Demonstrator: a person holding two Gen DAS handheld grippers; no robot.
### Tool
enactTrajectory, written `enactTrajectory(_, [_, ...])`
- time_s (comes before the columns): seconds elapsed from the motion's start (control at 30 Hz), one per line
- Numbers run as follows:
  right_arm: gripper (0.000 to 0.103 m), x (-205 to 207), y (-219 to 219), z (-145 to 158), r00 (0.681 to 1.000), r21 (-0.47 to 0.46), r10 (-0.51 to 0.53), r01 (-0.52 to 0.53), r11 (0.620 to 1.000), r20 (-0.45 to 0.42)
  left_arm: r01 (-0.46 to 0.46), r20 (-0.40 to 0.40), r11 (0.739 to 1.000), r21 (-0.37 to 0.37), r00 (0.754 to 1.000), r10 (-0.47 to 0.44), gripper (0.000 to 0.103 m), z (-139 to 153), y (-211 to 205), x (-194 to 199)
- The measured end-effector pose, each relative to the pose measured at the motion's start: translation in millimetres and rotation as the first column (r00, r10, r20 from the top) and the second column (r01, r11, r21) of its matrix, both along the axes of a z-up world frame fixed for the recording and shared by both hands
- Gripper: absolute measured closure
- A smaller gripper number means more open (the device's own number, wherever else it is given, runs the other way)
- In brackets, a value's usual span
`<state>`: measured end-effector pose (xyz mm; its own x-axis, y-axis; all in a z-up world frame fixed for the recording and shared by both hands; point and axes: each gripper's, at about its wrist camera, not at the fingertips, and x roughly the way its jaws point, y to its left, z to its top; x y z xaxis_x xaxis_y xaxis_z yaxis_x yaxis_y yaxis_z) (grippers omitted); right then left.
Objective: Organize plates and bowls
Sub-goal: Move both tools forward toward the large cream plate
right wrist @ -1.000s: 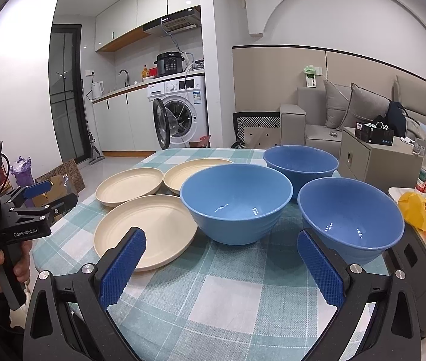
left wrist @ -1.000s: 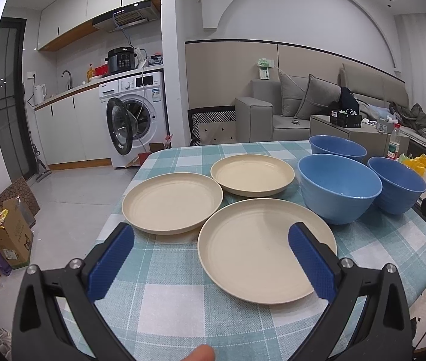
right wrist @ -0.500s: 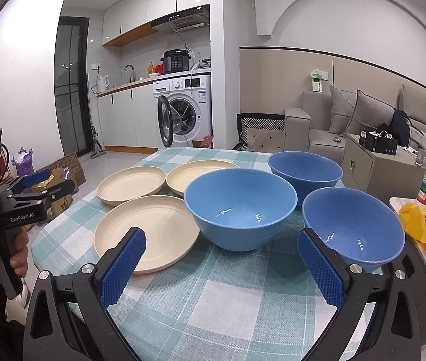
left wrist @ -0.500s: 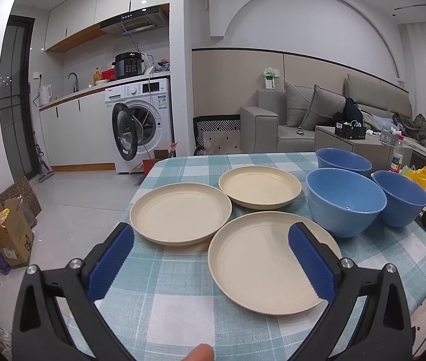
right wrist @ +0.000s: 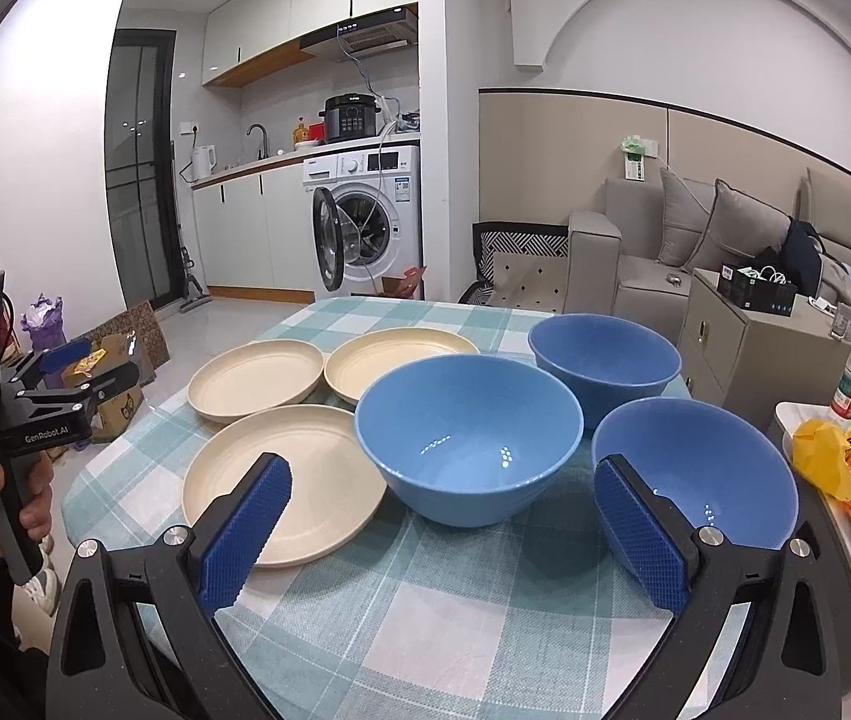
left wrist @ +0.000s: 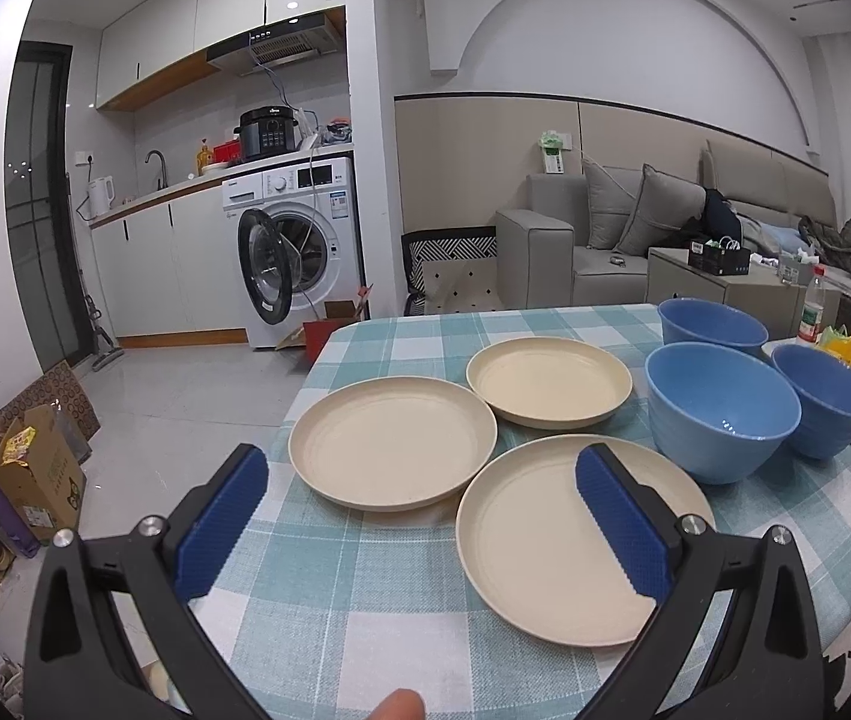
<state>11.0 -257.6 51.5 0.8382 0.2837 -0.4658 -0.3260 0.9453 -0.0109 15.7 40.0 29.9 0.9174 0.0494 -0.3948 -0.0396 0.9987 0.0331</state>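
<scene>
I am holding my left gripper (left wrist: 422, 519) above the near edge of a tabletop (left wrist: 365, 588) covered in a teal and white checked cloth. Its blue fingers (left wrist: 222, 521) are spread wide and grip nothing.

Three cream plates lie flat in a cluster. The nearest plate (left wrist: 551, 546) sits below and between the left fingers. The left plate (left wrist: 392, 450) lies just beyond it, and the far plate (left wrist: 548, 383) sits behind both. Their rims look touching or nearly so; I cannot tell which.

To the right of the plates stand three blue bowls, upright. The middle bowl (right wrist: 467, 438) is just beside the nearest plate. The far bowl (right wrist: 602, 354) stands behind it, and the near bowl (right wrist: 719, 468) is at the right edge.

My right gripper (right wrist: 443, 531) hovers over the near edge too, fingers (right wrist: 635, 534) released and wide apart, with the middle bowl framed between them. A washing machine (left wrist: 296, 252) stands in the background with its door open.
</scene>
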Motion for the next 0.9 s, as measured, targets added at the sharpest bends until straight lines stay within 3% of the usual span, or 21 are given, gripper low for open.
enactTrajectory(0.33, [0.000, 20.4, -4.8, 25.8, 1.000, 0.027, -0.002, 0.002, 1.000, -0.012, 0.009, -0.003, 1.000, -0.019, 1.000, -0.009, 0.000, 11.7, 6.4, 15.8])
enactTrajectory(0.63, [0.000, 48.1, -2.4, 51.0, 0.995, 0.044, 0.087, -0.085, 0.995, -0.053, 0.005, -0.002, 1.000, -0.022, 1.000, -0.005, 0.000, 28.2, 12.7, 40.0])
enactTrajectory(0.9, [0.000, 83.3, 6.0, 71.6, 0.996, 0.010, 0.060, -0.059, 0.998, -0.064, 0.020, 0.003, 0.999, -0.033, 1.000, -0.020, 0.000, 42.0, 11.9, 62.5])
